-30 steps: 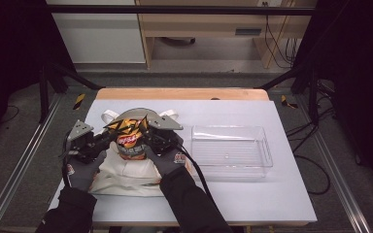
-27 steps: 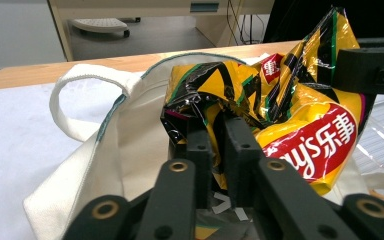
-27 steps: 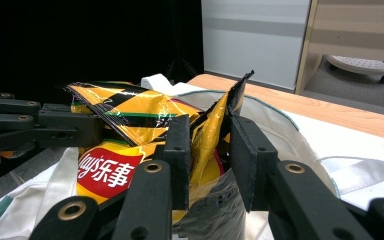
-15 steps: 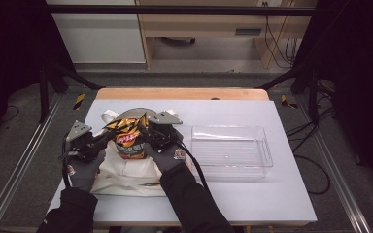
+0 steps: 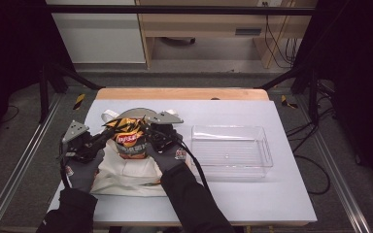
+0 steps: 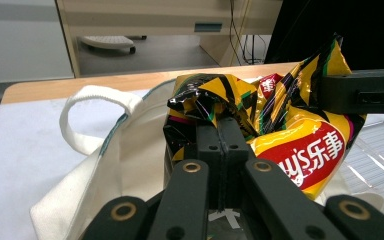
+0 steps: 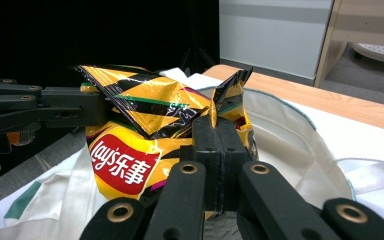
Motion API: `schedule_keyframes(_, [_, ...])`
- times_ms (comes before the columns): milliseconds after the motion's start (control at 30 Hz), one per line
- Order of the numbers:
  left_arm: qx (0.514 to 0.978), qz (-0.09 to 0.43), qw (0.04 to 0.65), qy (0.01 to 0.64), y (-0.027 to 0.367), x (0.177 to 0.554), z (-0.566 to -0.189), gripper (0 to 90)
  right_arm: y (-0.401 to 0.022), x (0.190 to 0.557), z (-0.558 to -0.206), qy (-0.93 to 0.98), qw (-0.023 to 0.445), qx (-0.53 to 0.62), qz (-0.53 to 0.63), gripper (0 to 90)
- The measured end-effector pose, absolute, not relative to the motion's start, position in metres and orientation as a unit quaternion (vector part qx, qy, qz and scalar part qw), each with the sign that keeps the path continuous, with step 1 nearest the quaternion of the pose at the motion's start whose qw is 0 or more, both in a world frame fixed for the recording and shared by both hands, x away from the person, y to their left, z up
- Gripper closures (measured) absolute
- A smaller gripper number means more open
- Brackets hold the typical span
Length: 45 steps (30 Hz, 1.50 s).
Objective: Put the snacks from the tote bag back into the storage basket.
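Both claws, left claw point(image 6: 220, 145) and right claw point(image 7: 220, 150), clamped on the chip bag's point(image 5: 128, 141) crumpled top, forearms converging above the tote bag point(image 5: 126, 174).

One chip bag point(image 5: 128, 141), yellow and black with a red logo. One white cloth tote bag point(image 5: 126, 172) with two handles; one handle loop point(image 6: 97, 107) shows clearly in the left gripper view. One clear plastic tray point(image 5: 230, 150). One bench point(image 5: 252, 199). Two tongs: left tongs point(image 5: 108, 137) and right tongs point(image 5: 148, 130), each with two black jaws. Two gloved hands, one left hand point(image 5: 83, 170) and one right hand point(image 5: 167, 156). Two trailing cables, one per tongs.
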State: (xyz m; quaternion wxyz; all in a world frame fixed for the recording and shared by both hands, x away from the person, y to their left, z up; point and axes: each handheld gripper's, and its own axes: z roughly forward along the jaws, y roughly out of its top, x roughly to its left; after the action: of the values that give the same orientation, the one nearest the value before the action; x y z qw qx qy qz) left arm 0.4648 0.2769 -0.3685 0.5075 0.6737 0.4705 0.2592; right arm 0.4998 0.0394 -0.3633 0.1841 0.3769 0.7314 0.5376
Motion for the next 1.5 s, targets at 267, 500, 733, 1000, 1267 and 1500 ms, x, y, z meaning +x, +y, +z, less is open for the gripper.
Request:
schedule_keyframes(267, [0.664,0.271,0.524,0.461,0.278,0.455,-0.349,90.0,0.037,0.494,-0.346,0.724,0.191,0.364,0.554,90.0])
schedule_keyframes(500, [0.658,0.279,0.535,0.45,0.277,0.449,-0.33,90.0,0.033,0.489,-0.328,0.721,0.195,0.352,0.564,90.0])
schedule_keyframes(733, [0.658,0.285,0.541,0.44,0.271,0.445,-0.314,90.0,0.028,0.485,-0.309,0.717,0.203,0.346,0.57,90.0])
schedule_keyframes(1000, [0.659,0.292,0.548,0.425,0.258,0.443,-0.291,90.0,0.015,0.48,-0.285,0.711,0.217,0.341,0.576,90.0])
schedule_keyframes(1267, [0.662,0.293,0.551,0.416,0.239,0.444,-0.279,90.0,-0.003,0.476,-0.272,0.706,0.229,0.344,0.576,90.0])
schedule_keyframes(1500, [0.666,0.289,0.555,0.405,0.222,0.446,-0.27,90.0,-0.021,0.473,-0.262,0.701,0.24,0.348,0.574,90.0])
